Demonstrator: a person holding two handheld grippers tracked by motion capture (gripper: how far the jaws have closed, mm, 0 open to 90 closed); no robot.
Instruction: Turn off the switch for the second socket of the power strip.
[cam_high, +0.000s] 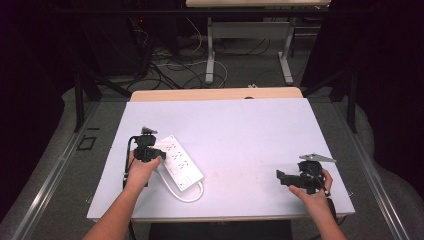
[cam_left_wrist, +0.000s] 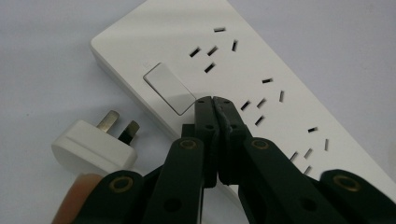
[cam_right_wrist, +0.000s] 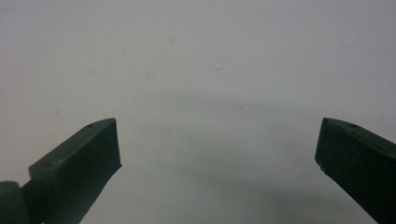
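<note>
Jaws together, tips on power strip (cam_left_wrist: 261, 79) beside switch (cam_left_wrist: 169, 87)

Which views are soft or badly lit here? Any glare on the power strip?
High view: dark vignette at both sides, table evenly lit, power strip bright with little surface detail. Left gripper view: power strip and plug sharp, no glare, left gripper shut over the switch, near jaws slightly soft. Right gripper view: right gripper open, blurred, casting soft shadows.
</note>
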